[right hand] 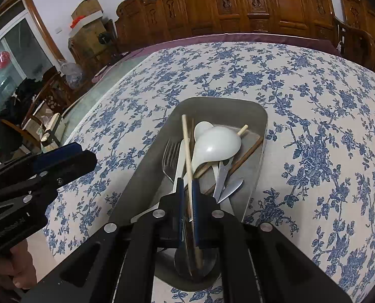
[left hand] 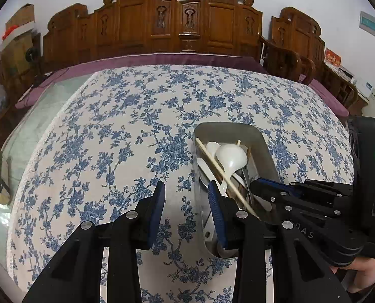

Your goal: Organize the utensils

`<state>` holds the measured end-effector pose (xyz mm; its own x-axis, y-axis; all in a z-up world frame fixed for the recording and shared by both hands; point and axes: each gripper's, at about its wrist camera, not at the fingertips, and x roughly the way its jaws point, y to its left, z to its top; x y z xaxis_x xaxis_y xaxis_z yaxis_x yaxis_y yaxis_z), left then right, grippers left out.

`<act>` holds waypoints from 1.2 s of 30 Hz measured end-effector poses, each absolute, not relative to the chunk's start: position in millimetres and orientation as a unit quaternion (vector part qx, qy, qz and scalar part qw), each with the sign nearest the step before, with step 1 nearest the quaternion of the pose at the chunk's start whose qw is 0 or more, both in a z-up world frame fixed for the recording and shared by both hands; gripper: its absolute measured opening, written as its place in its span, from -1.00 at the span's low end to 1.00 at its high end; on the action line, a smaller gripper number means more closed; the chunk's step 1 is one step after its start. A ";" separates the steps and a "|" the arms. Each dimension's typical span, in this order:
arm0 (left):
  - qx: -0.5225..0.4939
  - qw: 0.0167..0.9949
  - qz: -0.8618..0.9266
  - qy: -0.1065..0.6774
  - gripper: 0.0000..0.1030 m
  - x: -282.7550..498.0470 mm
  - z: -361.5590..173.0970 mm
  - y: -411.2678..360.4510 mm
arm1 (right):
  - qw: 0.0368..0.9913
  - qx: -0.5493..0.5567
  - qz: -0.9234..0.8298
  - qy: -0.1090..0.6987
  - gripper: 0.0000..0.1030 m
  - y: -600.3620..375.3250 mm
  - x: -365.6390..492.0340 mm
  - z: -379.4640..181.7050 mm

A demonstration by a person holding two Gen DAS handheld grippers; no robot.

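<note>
My right gripper (right hand: 186, 189) pinches a pale chopstick (right hand: 187, 151) over the tray (right hand: 147, 161); the white ladle (right hand: 216, 147), fork (right hand: 171, 154) and knives (right hand: 225, 184) lie in the tray.

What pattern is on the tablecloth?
Blue flowers on white tablecloth; clearest in the right wrist view.

You have one metal tray (right hand: 258, 116); in it lie two white ladles (right hand: 217, 144), one fork (right hand: 171, 154) and two knives (right hand: 225, 179). Chopsticks (right hand: 186, 146) cross there too; their count is unclear.
</note>
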<state>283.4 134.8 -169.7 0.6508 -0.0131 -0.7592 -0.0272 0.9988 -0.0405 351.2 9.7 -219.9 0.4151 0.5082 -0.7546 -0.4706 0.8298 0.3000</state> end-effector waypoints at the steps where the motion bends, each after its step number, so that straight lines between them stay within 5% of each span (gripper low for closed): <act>1: -0.024 0.909 0.004 0.416 -0.35 281.7 -168.0 134.0 | 0.842 0.020 0.292 0.454 -0.82 9.1 350.7 -218.9; 11: -0.020 0.922 -0.002 0.386 -0.20 255.7 -145.0 114.8 | 0.866 0.002 0.279 0.414 -0.82 -28.2 317.4 -184.1; 15: -0.015 0.929 -0.006 0.369 0.08 239.2 -134.3 102.7 | 0.878 0.002 0.270 0.395 -0.74 -49.8 296.9 -164.9; 26: 0.008 0.945 -0.012 0.328 0.82 187.1 -116.7 56.4 | 0.918 0.005 0.203 0.341 0.77 -123.9 239.1 -122.1; 29: 0.019 0.949 -0.015 0.313 0.85 174.9 -104.3 41.7 | 0.928 0.001 0.184 0.323 0.95 -141.0 224.6 -112.1; 36: 0.019 0.959 -0.020 0.282 0.85 148.8 -65.7 14.4 | 0.948 0.007 0.160 0.276 0.95 -175.8 186.4 -74.5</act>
